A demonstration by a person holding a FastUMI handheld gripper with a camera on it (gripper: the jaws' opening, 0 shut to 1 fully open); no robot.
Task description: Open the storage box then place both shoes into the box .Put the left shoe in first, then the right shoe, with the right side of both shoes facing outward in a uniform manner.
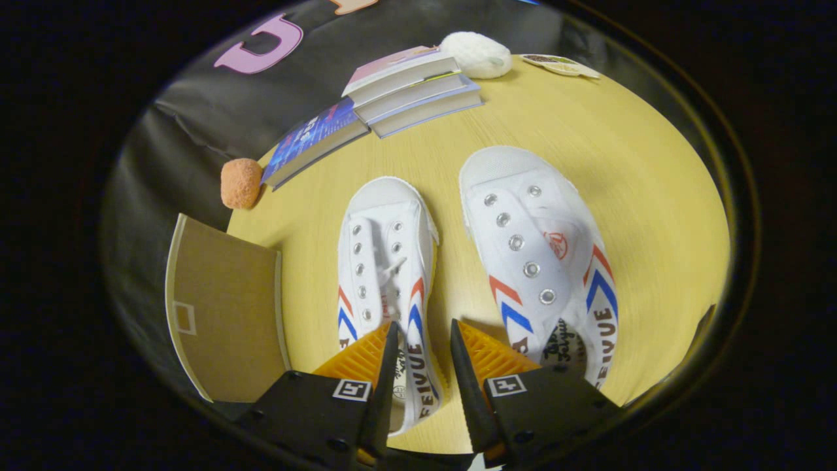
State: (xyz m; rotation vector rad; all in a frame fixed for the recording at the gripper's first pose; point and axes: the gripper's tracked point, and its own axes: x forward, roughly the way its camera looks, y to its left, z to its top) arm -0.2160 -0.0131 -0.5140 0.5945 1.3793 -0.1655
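— What's on the worktop from where you stand?

— Take the left shoe as the marker. Far to its left stands a brown cardboard panel, the box flap I think, upright at the worktop's edge, with a small pale square on it. Beyond that, still left of the shoe, an orange fuzzy ball sits touching the corner of a blue book.

— And the shoe itself?

— White canvas, red and blue chevrons on the sides, toe pointing away from the gripper, a bit of lace loose over the tongue. Its heel end runs down between the fingers.

— Are they gripping it?

— No. The fingers stand apart, one on each side of the shoe's right wall near the heel, with a gap between them. Whether either touches the canvas I cannot tell.

— What's behind the shoe?

— A stack of books, beyond it and slightly right, next to the blue one. A white fluffy ball lies just past the stack.

— To the right?

— The right shoe, just beside the left one, same pattern, no laces, toe also pointing away, heel next to the right finger. Far beyond it, at the worktop's back edge, lies a small flat packet.
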